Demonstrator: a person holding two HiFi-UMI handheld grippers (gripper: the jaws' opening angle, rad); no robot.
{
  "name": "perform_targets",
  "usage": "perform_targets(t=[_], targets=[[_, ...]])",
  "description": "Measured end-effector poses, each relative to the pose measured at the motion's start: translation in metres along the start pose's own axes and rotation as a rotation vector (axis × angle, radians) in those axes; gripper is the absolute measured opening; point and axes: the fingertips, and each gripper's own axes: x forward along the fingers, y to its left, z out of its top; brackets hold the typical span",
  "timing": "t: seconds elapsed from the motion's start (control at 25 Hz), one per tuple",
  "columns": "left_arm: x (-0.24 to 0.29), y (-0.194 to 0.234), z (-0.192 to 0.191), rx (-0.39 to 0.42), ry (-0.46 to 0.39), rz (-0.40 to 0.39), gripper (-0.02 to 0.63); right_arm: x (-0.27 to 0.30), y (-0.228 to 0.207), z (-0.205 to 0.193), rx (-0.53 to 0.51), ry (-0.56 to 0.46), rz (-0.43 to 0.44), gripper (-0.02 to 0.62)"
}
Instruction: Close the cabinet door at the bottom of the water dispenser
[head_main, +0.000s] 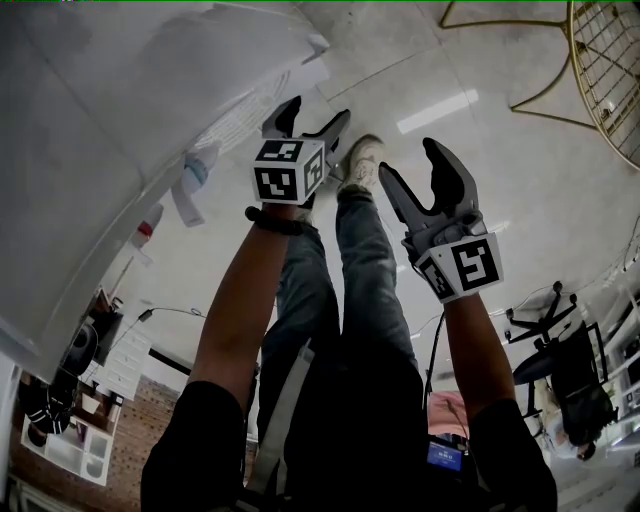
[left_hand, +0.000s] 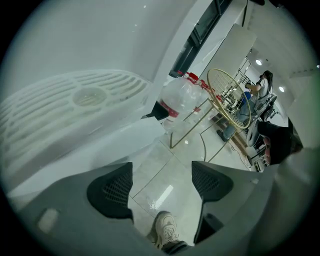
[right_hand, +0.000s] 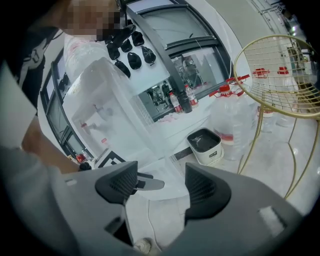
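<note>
The white water dispenser (head_main: 150, 100) fills the upper left of the head view and stands left of centre in the right gripper view (right_hand: 105, 110). Its lower white panel (head_main: 290, 75) juts toward the floor just left of my left gripper (head_main: 318, 112). That gripper is open, with only floor tiles and a shoe (left_hand: 165, 232) between its fingers (left_hand: 161, 182). A vented white panel (left_hand: 75, 115) sits close on its left. My right gripper (head_main: 408, 160) hangs open beside it, apart from the dispenser. It holds nothing (right_hand: 161, 187).
A clear water bottle (left_hand: 180, 100) and a gold wire stand (left_hand: 225, 95) stand on the glossy floor beyond. A small white bin with a black lid (right_hand: 205, 145) sits by more bottles (right_hand: 230, 115). My legs (head_main: 340, 290) are below the grippers.
</note>
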Motion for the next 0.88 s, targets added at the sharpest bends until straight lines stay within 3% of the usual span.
perform_targets(t=[0.16, 0.88], targets=[[0.005, 0.002, 0.003, 0.001, -0.005, 0.012, 0.383, -0.002, -0.008, -0.01, -0.001, 0.037, -0.004, 0.295], [0.024, 0.0, 0.024, -0.003, -0.058, 0.051, 0.383, 0.0, -0.023, 0.001, -0.005, 0.028, -0.006, 0.293]])
